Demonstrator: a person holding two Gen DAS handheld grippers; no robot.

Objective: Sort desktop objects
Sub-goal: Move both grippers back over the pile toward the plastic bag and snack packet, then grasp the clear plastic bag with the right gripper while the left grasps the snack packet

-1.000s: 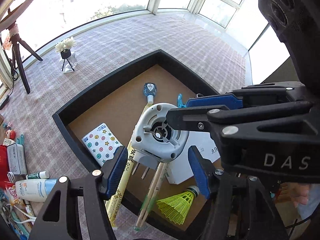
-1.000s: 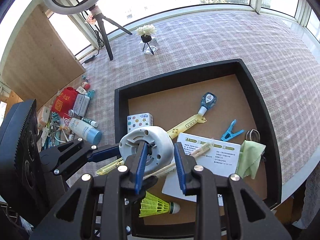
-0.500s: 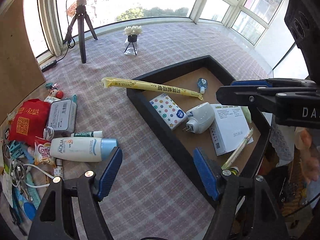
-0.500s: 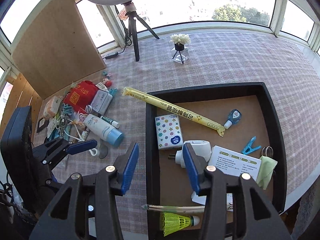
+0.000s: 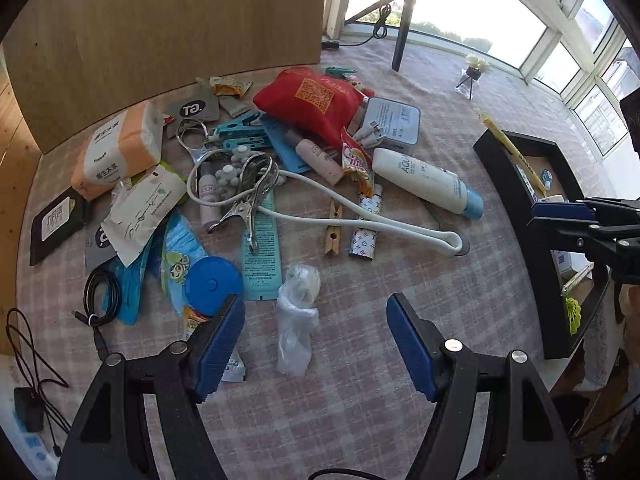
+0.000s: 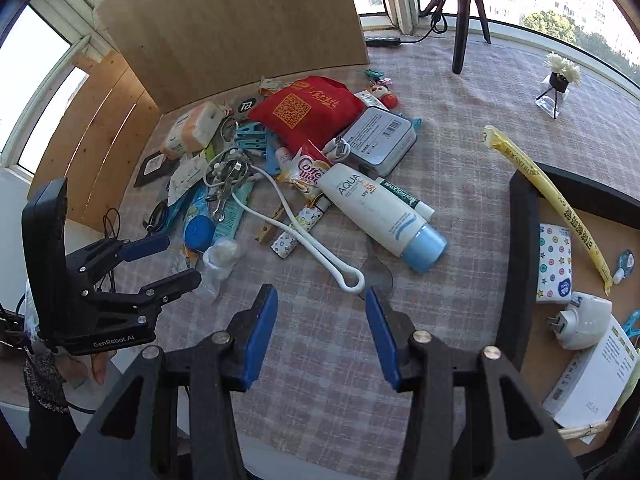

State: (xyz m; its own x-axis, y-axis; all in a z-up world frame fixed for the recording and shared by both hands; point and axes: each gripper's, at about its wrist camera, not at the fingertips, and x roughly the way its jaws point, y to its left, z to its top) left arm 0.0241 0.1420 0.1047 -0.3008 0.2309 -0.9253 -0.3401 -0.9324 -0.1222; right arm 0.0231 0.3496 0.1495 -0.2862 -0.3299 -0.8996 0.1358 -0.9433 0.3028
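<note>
Clutter waiting to be sorted lies heaped toward the bench's far left corner, in front of a leaning board (image 5: 168, 28), and both grippers hang over the bare cloth on its near side. The left gripper (image 5: 316, 344) has its jaws wide apart and holds nothing; a small clear bag (image 5: 298, 304) lies on the cloth between and just ahead of its pads, its long axis running roughly along the gripper's line of sight. A blue disc (image 5: 212, 286) sits just beyond the left pad. The right gripper (image 6: 320, 332) has just been opening and now stands apart, empty too; the looped end of a white cord (image 6: 352, 280) lies just ahead of its gap, and the cord trails away toward the heap. Farther out along that side lies a lotion bottle (image 6: 380, 216), cap toward the near right, with a red pouch (image 6: 312, 114) and a grey tin (image 6: 378, 138) behind it. The black tray (image 6: 520, 240) stands at the bench's right edge, already holding a plug (image 6: 584, 320), a tissue pack (image 6: 554, 258) and a white box (image 6: 592, 376).

Judging by position, the left gripper is nearer the bag, which looks the likeliest next pick; it would need to come down slightly forward to straddle it.
</note>
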